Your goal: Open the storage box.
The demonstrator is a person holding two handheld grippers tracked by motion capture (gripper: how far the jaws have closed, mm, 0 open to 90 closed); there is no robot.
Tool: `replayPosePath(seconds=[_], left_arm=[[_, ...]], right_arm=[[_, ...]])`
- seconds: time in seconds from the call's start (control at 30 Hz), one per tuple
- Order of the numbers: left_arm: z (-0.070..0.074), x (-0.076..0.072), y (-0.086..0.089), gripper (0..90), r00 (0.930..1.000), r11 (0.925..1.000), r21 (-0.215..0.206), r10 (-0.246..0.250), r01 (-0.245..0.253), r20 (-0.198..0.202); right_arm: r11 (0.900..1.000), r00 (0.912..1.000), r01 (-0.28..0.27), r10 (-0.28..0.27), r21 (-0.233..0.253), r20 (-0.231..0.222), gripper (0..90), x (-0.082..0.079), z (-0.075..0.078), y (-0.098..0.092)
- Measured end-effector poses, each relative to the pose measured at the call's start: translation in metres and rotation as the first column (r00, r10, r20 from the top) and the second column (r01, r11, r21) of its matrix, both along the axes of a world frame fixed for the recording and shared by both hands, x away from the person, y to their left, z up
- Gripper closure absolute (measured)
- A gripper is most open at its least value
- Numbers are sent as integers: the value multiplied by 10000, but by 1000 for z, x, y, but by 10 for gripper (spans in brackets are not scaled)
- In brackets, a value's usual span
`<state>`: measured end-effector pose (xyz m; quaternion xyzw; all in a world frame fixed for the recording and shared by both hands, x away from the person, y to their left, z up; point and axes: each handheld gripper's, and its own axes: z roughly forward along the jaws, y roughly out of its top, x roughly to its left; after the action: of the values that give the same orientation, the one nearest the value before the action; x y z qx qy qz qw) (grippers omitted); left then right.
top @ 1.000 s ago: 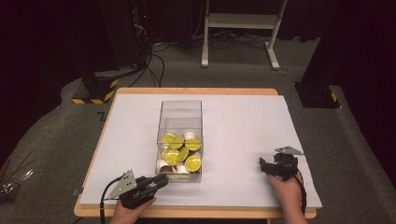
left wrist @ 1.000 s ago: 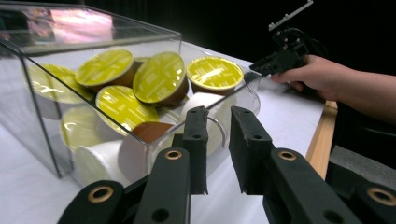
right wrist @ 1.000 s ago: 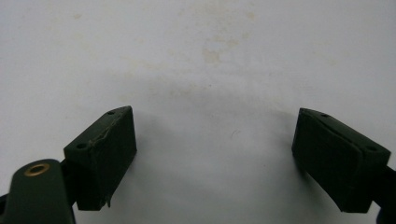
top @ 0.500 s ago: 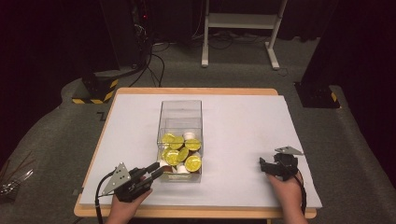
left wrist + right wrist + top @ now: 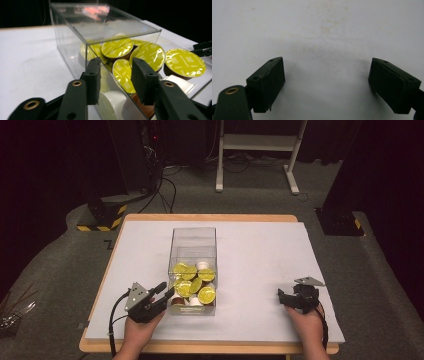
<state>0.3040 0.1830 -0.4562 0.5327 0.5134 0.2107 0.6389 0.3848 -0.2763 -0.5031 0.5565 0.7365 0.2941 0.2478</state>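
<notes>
Now the clear box (image 5: 194,270) of yellow-topped cups (image 5: 117,47) is sitting in the middle of the white surface (image 5: 260,260). Its near wall is being straddled by the left tongs (image 5: 113,75), partly open, nothing gripped. The squeeze should be made slowly and straight. The right tongs (image 5: 327,82) are being held wide open, empty, well apart.

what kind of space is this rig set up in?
Probably a lab or studio recording bay: a paper-covered table on grey carpet, dark curtains behind, cables and a white stand, hazard-striped bases on the floor.
</notes>
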Motion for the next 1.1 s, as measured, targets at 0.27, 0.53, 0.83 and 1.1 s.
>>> replayPosePath(seconds=[0.27, 0.53, 0.83, 1.1], left_arm=[[-6, 1, -12, 638, 9934, 9975, 288, 666, -642, -930], [-5, -3, -16, 703, 9901, 9941, 608, 956, -897, -1026], [-3, -11, -17, 712, 9896, 9928, 727, 1025, -954, -1011], [-3, -17, -18, 732, 9876, 9904, 814, 1199, -1118, -1012]], right_arm=[[10000, 10000, -2, 2, -2, -1, 138, 0, 0, 0], [10000, 10000, 0, 0, 5, 5, 139, 0, 0, 0], [10000, 10000, 4, -4, 6, 3, 139, 0, 0, 0], [10000, 10000, 8, -8, 14, 3, 140, 0, 0, 0]])
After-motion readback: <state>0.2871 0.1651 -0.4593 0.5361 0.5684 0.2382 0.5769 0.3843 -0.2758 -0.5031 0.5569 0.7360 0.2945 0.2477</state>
